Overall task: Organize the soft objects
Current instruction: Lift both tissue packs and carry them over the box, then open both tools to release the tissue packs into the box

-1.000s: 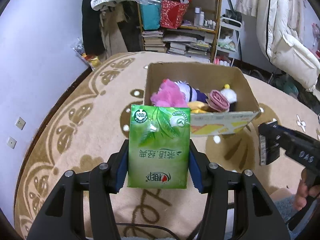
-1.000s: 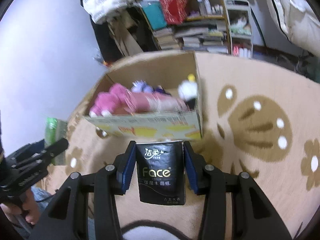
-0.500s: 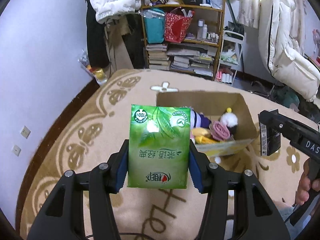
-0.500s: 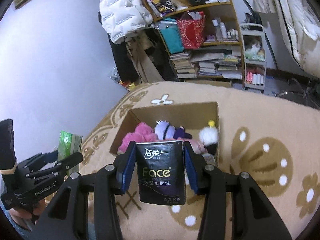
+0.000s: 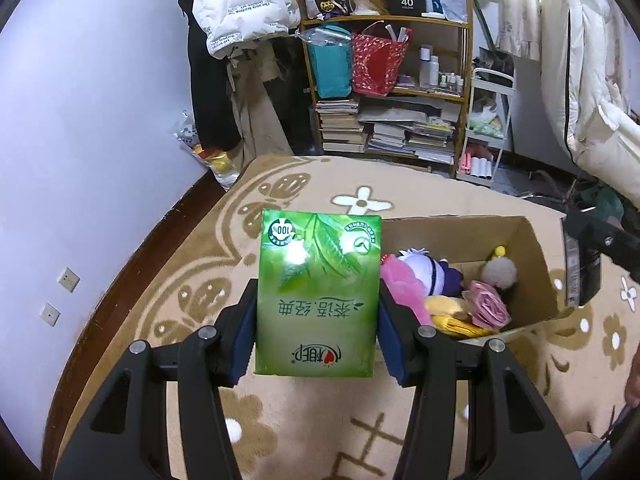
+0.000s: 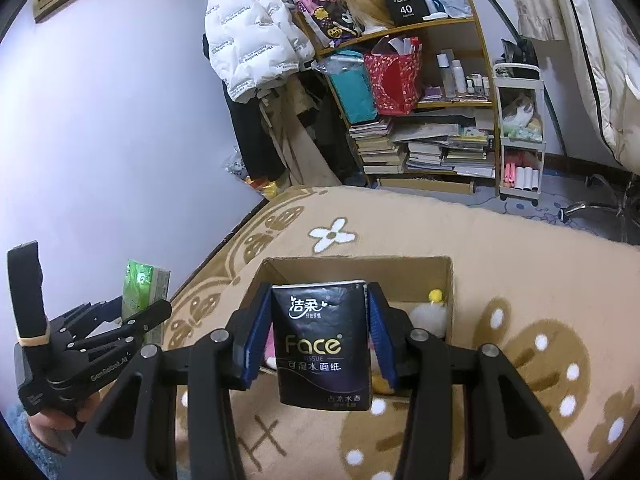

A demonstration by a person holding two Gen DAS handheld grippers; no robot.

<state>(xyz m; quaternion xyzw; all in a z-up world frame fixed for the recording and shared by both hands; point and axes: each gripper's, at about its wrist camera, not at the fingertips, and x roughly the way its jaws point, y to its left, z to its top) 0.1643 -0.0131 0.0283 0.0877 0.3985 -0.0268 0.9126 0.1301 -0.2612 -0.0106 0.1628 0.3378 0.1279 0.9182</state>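
My left gripper (image 5: 318, 316) is shut on a green tissue pack (image 5: 318, 296) and holds it above the rug, left of an open cardboard box (image 5: 536, 252). The box holds several plush toys (image 5: 436, 280), pink, purple, yellow and white. My right gripper (image 6: 320, 334) is shut on a black Face tissue pack (image 6: 322, 344), held high in front of the box (image 6: 352, 270). The left gripper with the green pack also shows at the left of the right wrist view (image 6: 142, 292). The right gripper's black pack shows at the right edge of the left wrist view (image 5: 580, 276).
A beige patterned rug (image 5: 208, 280) covers the floor. A crowded bookshelf (image 5: 384, 92) and hanging jackets (image 5: 240, 0) stand at the back wall. A small white cart (image 6: 520, 128) is beside the shelf. A white quilt (image 5: 592, 80) hangs at the right.
Both grippers have risen and drawn back from the box with their packs still held. The box now looks smaller and lower in both views.
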